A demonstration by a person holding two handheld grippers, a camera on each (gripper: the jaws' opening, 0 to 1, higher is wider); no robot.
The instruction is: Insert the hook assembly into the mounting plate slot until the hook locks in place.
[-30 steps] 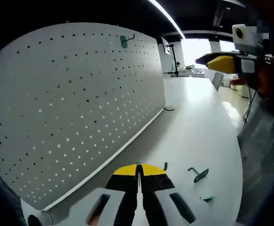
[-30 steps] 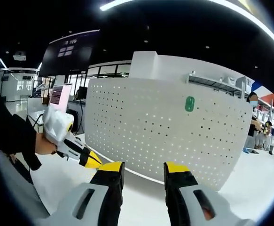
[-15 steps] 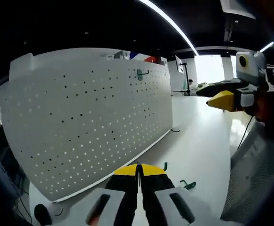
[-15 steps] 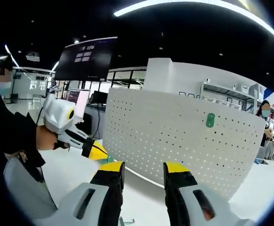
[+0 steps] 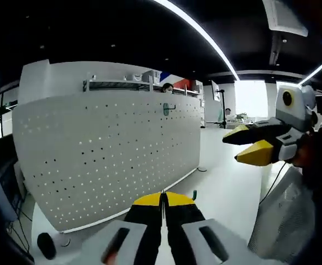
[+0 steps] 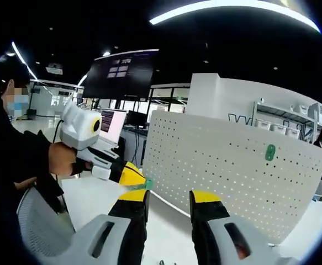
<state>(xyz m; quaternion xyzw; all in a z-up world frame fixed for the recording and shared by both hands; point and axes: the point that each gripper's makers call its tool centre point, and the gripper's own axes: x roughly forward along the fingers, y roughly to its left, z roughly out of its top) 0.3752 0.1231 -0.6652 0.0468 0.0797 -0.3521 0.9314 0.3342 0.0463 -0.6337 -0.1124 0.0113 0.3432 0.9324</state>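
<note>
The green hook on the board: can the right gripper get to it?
Probably yes. The right gripper is open, facing the pegboard, with nothing between it and the hook.

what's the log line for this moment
left tongs shut on green hook | right tongs open | pegboard upright, mounted hook near top | held hook not yet inserted
</note>
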